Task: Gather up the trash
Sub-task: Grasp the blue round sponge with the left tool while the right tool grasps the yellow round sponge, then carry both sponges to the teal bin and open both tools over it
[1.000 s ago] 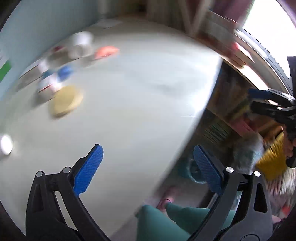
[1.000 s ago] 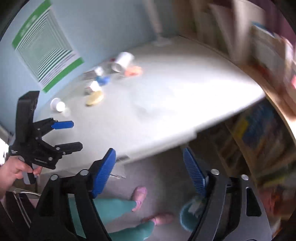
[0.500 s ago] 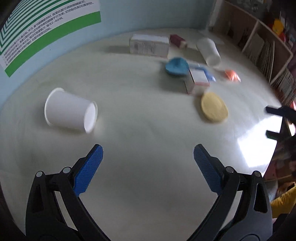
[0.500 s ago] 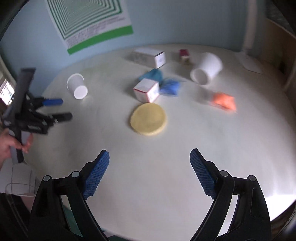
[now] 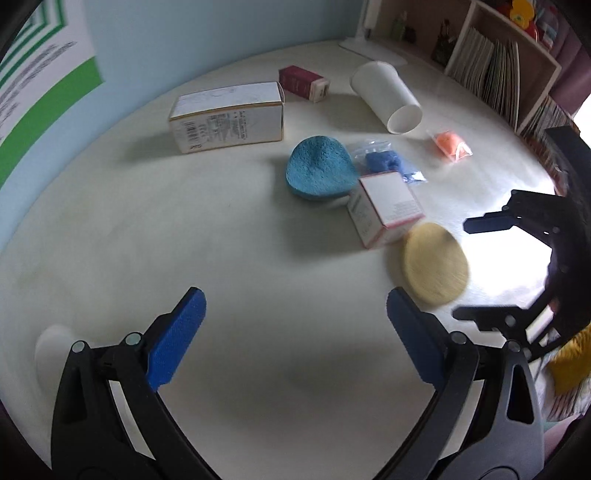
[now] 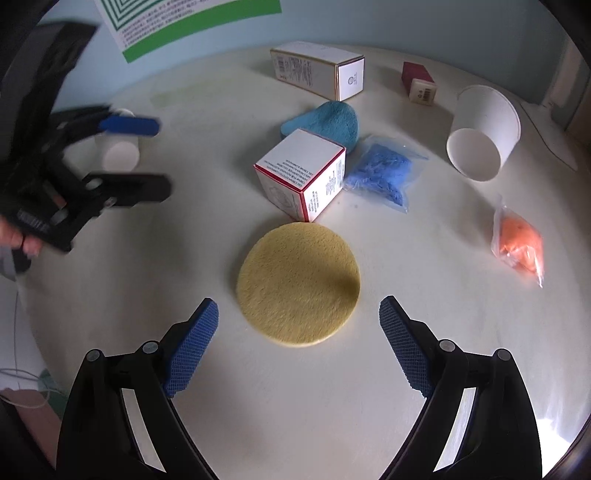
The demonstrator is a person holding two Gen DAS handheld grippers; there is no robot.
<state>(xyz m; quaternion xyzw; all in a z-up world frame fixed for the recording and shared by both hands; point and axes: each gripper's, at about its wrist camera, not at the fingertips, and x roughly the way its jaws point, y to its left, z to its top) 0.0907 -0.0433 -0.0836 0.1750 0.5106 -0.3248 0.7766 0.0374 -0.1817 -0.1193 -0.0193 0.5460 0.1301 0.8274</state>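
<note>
Trash lies on a round white table [image 6: 369, 369]: a yellow round sponge [image 6: 297, 282], a small white box with red edges [image 6: 301, 173], a blue sponge [image 6: 325, 120], a blue bag [image 6: 380, 173], an orange bag [image 6: 519, 243], a long white box [image 6: 317, 70], a red box [image 6: 417, 79], a large paper cup [image 6: 482, 134] on its side and a small cup [image 6: 120, 146]. My right gripper [image 6: 297, 341] is open and empty just before the yellow sponge. My left gripper [image 5: 295, 334] is open and empty over bare table, also seen at the left of the right wrist view [image 6: 144, 155].
A green-and-white poster [image 6: 192, 22] hangs on the blue wall behind the table. A bookshelf [image 5: 495, 62] stands past the table's far right edge. A white lamp base [image 5: 373, 51] sits at the table's back.
Both grippers have swung from the floor and table edge to over the table. The right one has closed in on the yellow sponge; the left has passed the small cup toward the boxes.
</note>
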